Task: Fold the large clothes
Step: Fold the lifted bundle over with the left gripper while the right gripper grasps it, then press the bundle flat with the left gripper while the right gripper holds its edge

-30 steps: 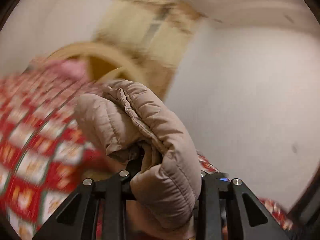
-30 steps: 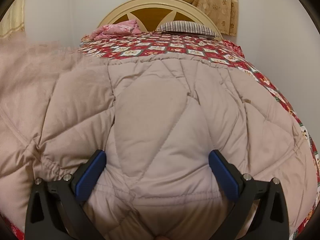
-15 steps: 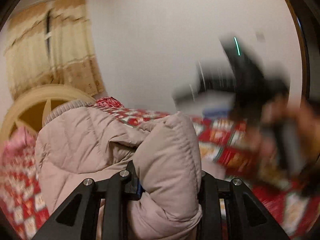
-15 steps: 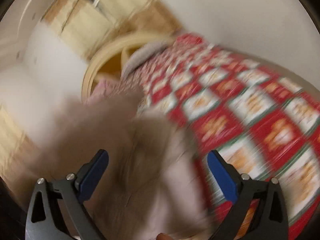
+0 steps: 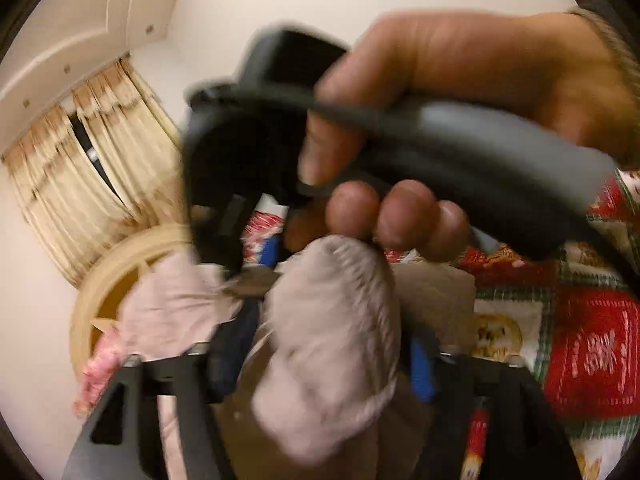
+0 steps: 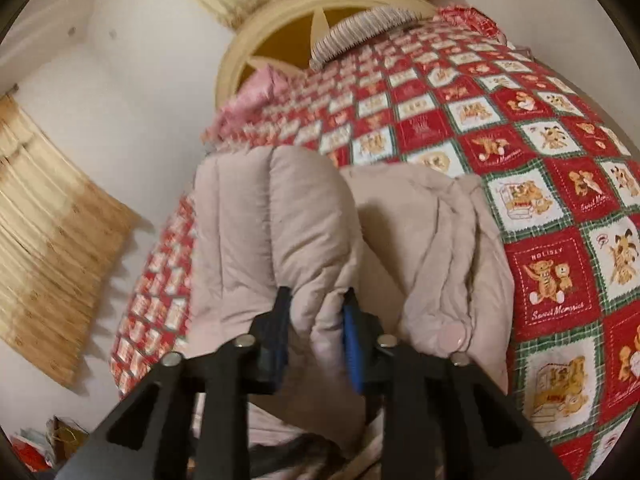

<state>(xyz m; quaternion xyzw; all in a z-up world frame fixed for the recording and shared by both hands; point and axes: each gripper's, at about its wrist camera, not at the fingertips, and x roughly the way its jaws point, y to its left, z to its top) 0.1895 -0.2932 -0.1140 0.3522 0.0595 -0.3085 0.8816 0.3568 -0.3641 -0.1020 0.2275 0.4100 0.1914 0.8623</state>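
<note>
A beige quilted puffer coat (image 6: 280, 232) lies bunched on the red patchwork bedspread (image 6: 560, 208). My right gripper (image 6: 316, 312) is shut on a thick fold of the coat and holds it up off the bed. In the left wrist view, my left gripper (image 5: 320, 344) is shut on another padded fold of the coat (image 5: 332, 340). The right hand and its black gripper body (image 5: 400, 140) fill the view just ahead of it, very close and blurred.
A cream round headboard (image 6: 320, 12) with a striped pillow (image 6: 360, 28) and a pink pillow (image 6: 260, 92) is at the far end of the bed. Beige curtains (image 6: 48, 260) hang on the left wall. Clutter sits on the floor at lower left (image 6: 40, 448).
My right gripper, open a second ago over the flat coat, has shut on a fold and lifted it. My left gripper has swung with its fold toward the right hand.
</note>
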